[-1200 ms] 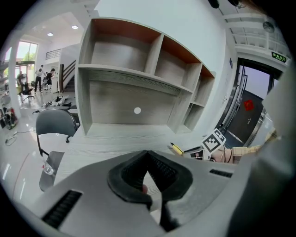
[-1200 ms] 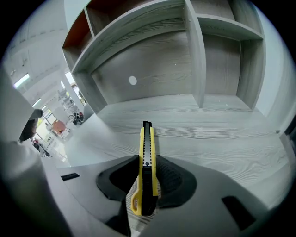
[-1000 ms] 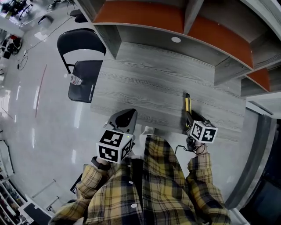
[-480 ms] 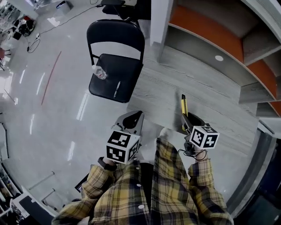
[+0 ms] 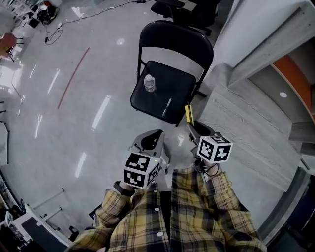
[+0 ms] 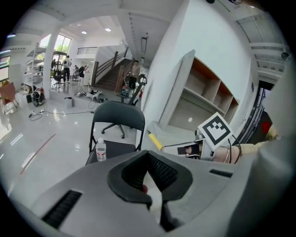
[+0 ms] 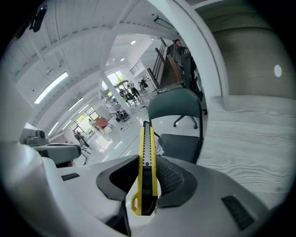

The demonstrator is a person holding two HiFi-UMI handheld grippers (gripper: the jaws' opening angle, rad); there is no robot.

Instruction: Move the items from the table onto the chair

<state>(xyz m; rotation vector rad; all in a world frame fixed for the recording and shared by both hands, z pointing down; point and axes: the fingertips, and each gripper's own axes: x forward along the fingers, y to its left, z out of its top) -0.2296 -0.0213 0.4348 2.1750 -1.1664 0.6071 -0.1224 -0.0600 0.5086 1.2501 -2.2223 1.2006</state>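
Observation:
A black folding chair stands beside the grey wooden table. On its seat stand a small water bottle and a pen-like item. My right gripper is shut on a yellow utility knife, whose tip points toward the chair seat's near right corner; in the right gripper view the knife stands upright between the pads. My left gripper is shut and holds nothing, over the floor in front of the chair. The left gripper view shows the chair, the bottle and the knife.
Shelving with orange backs rises over the table at the right. A wall panel stands behind the chair. Glossy floor with a red line spreads to the left. An office chair and cables lie further back.
The view has swung from the table to the chair. Both grippers have travelled left with it, the right one carrying the knife off the table toward the chair seat.

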